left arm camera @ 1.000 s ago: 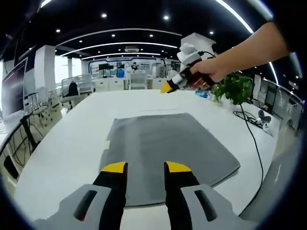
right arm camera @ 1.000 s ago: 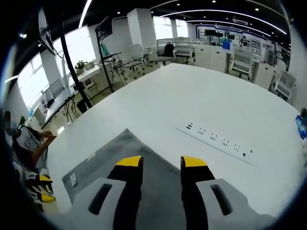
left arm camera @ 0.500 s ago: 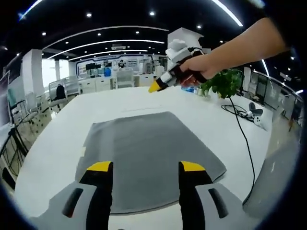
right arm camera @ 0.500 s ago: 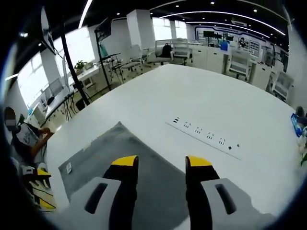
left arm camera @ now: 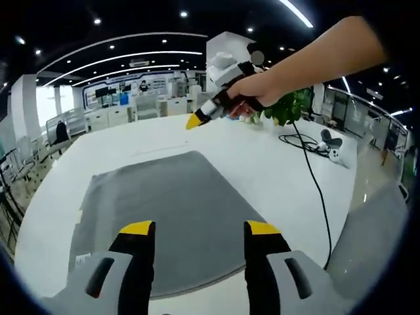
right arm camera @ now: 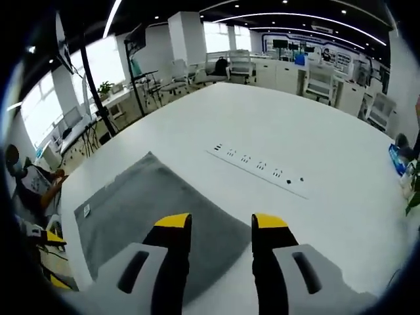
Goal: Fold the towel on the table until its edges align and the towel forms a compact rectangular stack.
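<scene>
- Since the earlier frames your left gripper [left arm camera: 194, 228] has spread its jaws from narrow to wide; in both views the towel has slid leftward, which is mostly your hands swinging, not the cloth moving.
- Right gripper [right arm camera: 222, 220]: jaws apart, nothing between them, hovering over the towel's edge. In the left gripper view it [left arm camera: 194, 121] hangs above the far side of the table, gripped by your hand [left arm camera: 252, 94]; its opening can't be read from there.
- Towel [left arm camera: 157, 216] lies flat and unfolded on the white table [right arm camera: 262, 131], one grey layer, small label [right arm camera: 86, 210] at one edge. No fold made yet.
- Handling, my read: light, soft, limp. It'll sag and drag if you lift one point, so pinch two corners of the same short edge and carry them together.
- Right view: the corner just ahead of your jaws looks the natural pick.
- Room: bare tabletop on all sides of the towel. Watch the black cable [left arm camera: 314, 177] running off the right side and the recessed socket strip [right arm camera: 257, 167] beyond the far edge.
- Plant [left arm camera: 291, 108] sits well apart.
</scene>
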The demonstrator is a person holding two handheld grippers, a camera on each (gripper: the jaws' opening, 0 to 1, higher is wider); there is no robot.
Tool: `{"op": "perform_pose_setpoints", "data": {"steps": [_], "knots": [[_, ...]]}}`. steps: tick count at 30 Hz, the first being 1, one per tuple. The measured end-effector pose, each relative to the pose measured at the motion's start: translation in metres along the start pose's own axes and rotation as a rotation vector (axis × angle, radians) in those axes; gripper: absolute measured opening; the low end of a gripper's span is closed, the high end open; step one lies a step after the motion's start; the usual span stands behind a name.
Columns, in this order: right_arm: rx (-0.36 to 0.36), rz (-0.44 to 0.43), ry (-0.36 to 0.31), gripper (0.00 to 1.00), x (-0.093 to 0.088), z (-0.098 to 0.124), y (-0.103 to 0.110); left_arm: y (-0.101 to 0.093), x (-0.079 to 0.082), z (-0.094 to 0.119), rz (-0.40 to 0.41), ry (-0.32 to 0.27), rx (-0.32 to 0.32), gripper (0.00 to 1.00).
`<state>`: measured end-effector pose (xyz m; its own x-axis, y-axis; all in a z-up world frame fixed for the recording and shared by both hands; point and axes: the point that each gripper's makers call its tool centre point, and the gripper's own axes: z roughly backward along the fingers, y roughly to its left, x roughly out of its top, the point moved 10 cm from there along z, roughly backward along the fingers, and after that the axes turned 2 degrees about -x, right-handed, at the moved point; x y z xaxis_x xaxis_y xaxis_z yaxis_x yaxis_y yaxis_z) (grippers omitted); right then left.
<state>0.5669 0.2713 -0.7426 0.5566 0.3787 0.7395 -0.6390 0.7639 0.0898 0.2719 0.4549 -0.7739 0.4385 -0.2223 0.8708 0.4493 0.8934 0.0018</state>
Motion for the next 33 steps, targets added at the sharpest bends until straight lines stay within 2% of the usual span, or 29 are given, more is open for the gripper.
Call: {"op": "perform_pose_setpoints", "data": {"steps": [6, 14, 18, 24, 33], "knots": [[0.01, -0.026, -0.005, 0.36, -0.012, 0.002, -0.01, -0.026, 0.001, -0.006, -0.046, 0.037, -0.054, 0.56], [0.018, -0.046, 0.016, 0.33, -0.027, -0.004, -0.019, -0.051, 0.001, -0.017, -0.084, 0.064, -0.122, 0.53], [0.025, -0.052, 0.029, 0.33, -0.034, -0.014, -0.026, -0.063, -0.008, -0.028, -0.099, 0.093, -0.179, 0.51], [0.038, -0.074, 0.036, 0.32, -0.045, -0.015, -0.03, -0.076, -0.017, -0.036, -0.106, 0.124, -0.222, 0.49], [0.042, -0.041, 0.065, 0.28, -0.057, -0.014, -0.034, -0.094, -0.027, -0.057, -0.133, 0.183, -0.307, 0.36]]}}
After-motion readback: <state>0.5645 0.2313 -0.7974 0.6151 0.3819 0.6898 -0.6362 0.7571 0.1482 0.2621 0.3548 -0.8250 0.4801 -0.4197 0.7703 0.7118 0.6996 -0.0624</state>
